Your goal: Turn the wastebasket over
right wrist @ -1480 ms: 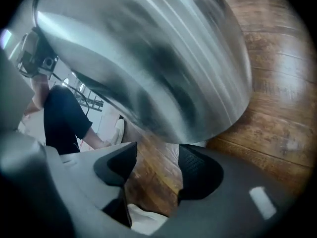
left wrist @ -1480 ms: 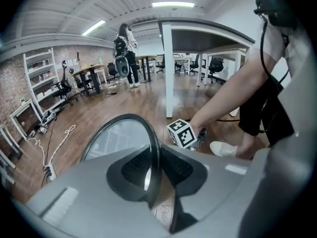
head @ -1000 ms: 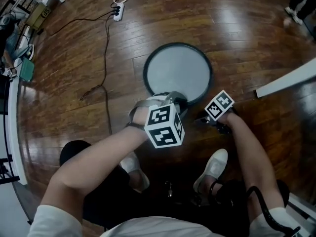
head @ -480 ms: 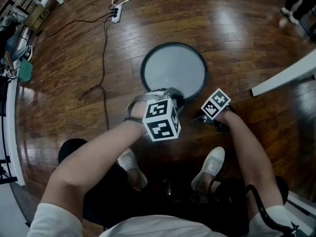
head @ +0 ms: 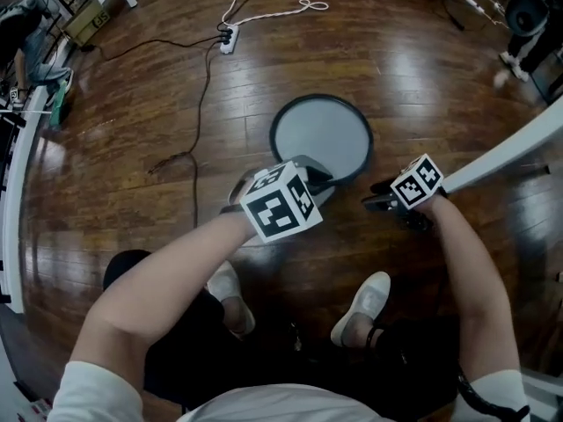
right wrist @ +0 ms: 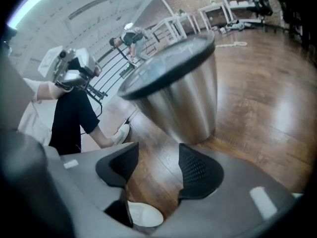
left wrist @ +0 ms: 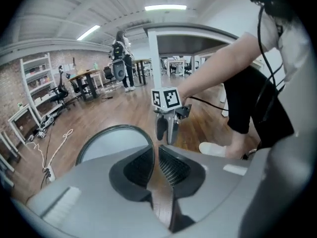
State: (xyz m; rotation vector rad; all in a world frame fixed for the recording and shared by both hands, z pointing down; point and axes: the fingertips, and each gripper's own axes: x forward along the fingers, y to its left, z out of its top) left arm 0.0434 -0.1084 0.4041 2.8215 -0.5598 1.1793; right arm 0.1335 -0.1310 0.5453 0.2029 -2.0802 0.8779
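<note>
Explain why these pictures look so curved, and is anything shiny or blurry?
Head view: pale glare patches sit on the wood floor, and the edges bow outward. Left gripper view: the wide lens bends the ceiling light, and the corners go black. Right gripper view: the wastebasket looks slightly smeared and leaning, with streaky reflections on its metal side.

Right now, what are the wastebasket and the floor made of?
Wastebasket: likely brushed steel, satin; streaked vertical sheen. Its dark rim could be plastic or rubber. Floor: glossy wood or laminate planks; grain, seams, light glare.
</note>
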